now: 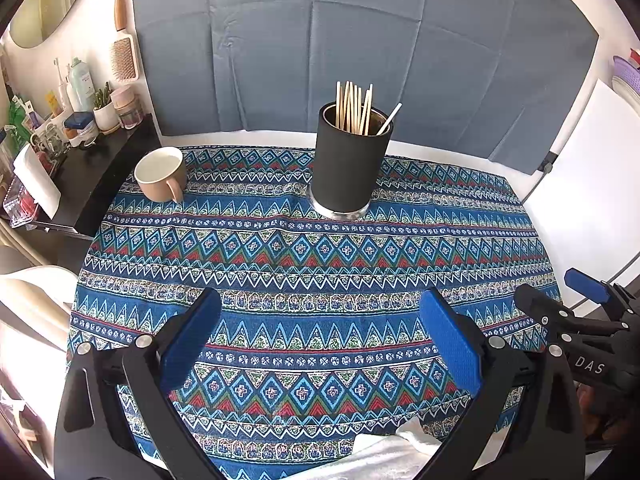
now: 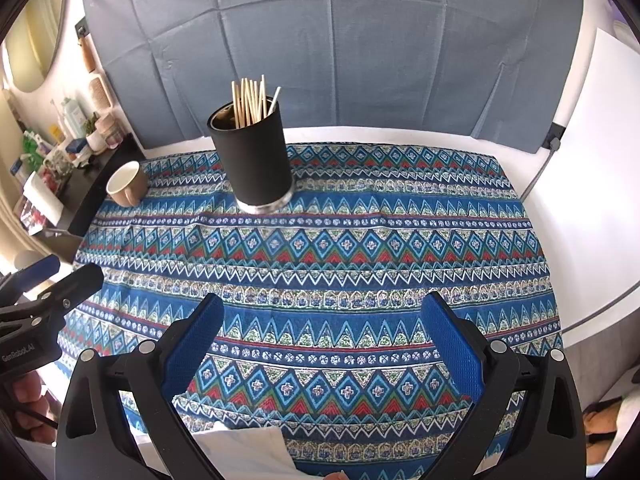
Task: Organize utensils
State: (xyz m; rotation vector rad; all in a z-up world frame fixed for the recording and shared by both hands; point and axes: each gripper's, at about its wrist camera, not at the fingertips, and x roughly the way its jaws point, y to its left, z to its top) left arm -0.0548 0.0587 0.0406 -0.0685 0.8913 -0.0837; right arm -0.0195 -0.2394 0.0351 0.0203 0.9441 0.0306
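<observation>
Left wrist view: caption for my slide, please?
Open left tongs face a black holder of chopsticks beside a beige mug.

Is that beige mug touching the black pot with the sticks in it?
Apart. In the left wrist view a stretch of patterned cloth shows plainly between the beige mug and the black pot; the right wrist view shows the same gap.

Both fisheye views look forward and down from low over the near edge of the counter [image 1: 440, 150], each framed at the bottom by its own hand-held gripper's blue pads. The left wrist view sits further left, so the black holder [image 1: 349, 162] stands near its centre. In the right wrist view the holder [image 2: 253, 160] falls left of centre. Both share the patterned cloth [image 1: 304, 256], the tan mug [image 1: 160, 174] and the grey backdrop [image 1: 360, 40], and each catches the other gripper at its side edge.
</observation>
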